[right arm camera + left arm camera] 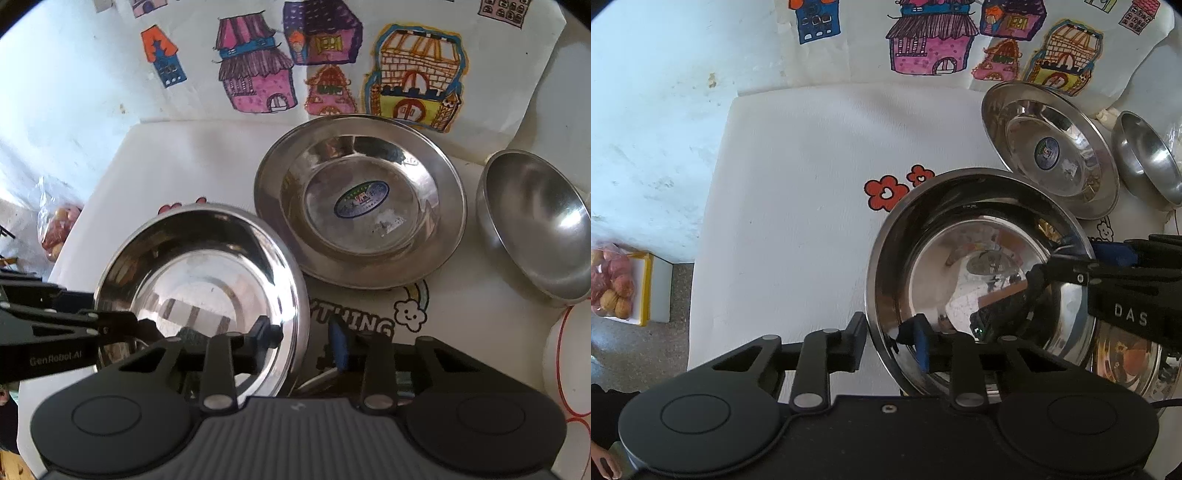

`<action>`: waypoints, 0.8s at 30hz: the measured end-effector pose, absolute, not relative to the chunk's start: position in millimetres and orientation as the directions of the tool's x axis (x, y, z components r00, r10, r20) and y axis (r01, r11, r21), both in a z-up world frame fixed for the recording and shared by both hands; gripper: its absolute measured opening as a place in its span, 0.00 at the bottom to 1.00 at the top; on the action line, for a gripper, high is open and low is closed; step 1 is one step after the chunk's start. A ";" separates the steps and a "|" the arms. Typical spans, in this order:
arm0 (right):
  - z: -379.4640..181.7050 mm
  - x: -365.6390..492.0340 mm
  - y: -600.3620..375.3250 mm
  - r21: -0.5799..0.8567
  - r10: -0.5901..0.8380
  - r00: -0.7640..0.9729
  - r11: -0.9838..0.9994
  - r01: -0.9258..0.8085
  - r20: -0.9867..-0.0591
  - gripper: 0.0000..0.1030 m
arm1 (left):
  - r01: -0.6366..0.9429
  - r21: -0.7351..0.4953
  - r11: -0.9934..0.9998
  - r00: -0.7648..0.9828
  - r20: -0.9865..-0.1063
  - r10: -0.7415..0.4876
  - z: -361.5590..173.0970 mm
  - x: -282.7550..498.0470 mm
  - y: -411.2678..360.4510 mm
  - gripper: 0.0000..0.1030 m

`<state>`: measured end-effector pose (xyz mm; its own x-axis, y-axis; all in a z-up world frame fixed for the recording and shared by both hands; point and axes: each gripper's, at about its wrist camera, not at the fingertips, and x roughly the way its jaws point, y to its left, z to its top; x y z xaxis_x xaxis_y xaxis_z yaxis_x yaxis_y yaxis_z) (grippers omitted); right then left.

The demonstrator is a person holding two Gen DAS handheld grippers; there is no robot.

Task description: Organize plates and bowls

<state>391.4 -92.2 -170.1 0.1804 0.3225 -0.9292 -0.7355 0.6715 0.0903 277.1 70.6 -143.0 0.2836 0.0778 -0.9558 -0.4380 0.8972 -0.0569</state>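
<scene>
In my left wrist view, the left tongs [892, 341] clamp the near rim of the steel plate [960, 258], lower right. In my right wrist view, the right tongs [306, 341] grip that plate's right rim, lower left; a stickered plate [360, 203] and a bowl [535, 225] sit on the surface [184, 158] beyond.

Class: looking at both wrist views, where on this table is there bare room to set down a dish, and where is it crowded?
Free: the white cloth left of the shiny plate, between the house drawings and the red flowers. Crowded: the right side, with the stickered plate and steel bowl.
</scene>
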 end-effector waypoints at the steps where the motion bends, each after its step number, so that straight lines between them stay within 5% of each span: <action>1: -170.1 392.6 -92.0 0.096 0.325 0.177 0.674 -0.733 -0.929 0.28 | -0.439 -0.055 0.897 0.283 -0.956 0.080 -142.9 277.8 70.7 0.25; 3: -170.1 394.0 -91.7 0.116 0.332 0.161 0.677 -0.727 -0.929 0.18 | -0.443 -0.054 0.895 0.284 -0.955 0.083 -142.8 278.3 71.1 0.22; 24: -139.4 385.4 -111.1 0.262 0.469 0.190 0.736 -0.625 -0.863 0.11 | -0.528 -0.058 0.847 0.319 -0.938 0.135 -100.5 270.7 82.4 0.16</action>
